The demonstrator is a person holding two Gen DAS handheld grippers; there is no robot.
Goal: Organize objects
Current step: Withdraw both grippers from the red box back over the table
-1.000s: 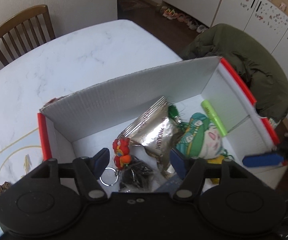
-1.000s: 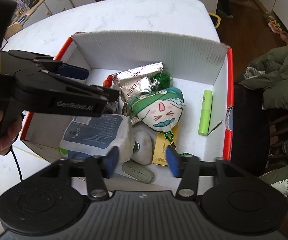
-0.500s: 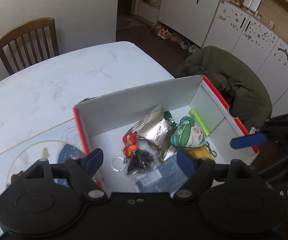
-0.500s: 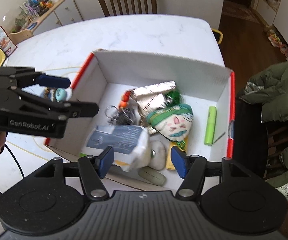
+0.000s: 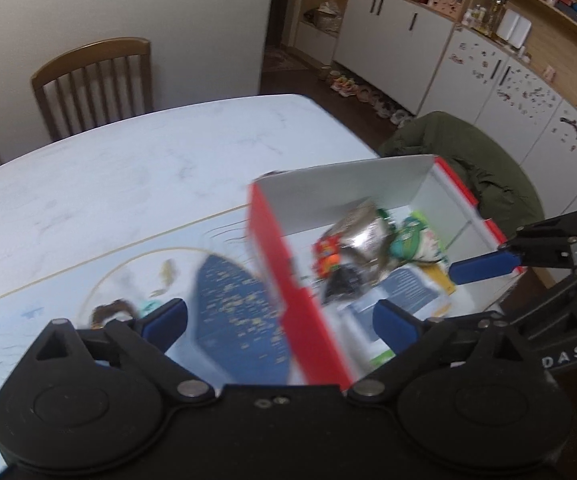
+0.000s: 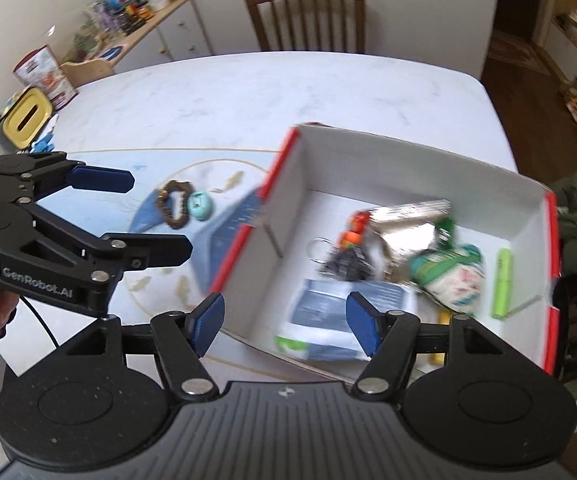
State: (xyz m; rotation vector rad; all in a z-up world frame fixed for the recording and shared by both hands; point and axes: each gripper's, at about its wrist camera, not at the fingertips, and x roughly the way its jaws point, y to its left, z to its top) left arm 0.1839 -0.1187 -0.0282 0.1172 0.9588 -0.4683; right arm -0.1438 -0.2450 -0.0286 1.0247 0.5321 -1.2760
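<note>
- I hold the left gripper (image 5: 279, 322) with its blue pads spread wide and nothing between them; in its own view it sits at the lower centre, straddling the red left wall of the box (image 5: 288, 280).
- I hold the right gripper (image 6: 284, 322) released as well, its jaws apart and empty, at the lower centre of the right wrist view, above the near edge of the box (image 6: 408, 168).
- The box occupies the right half of the right wrist view. Inside it lie a silver foil packet (image 6: 402, 226), a green and white plush (image 6: 450, 278), a green tube (image 6: 502, 284) along the right wall, a blue and white pack (image 6: 344, 316) and a red keychain figure (image 6: 355, 226) on a ring.
- Outside the box, left of centre in the right wrist view, a brown bead bracelet (image 6: 174, 204) and a teal round item (image 6: 201, 206) lie just beside each other on the light blue mat (image 6: 88, 216).
- The mat lies on the white table (image 6: 268, 92). Both views are motion-blurred.
</note>
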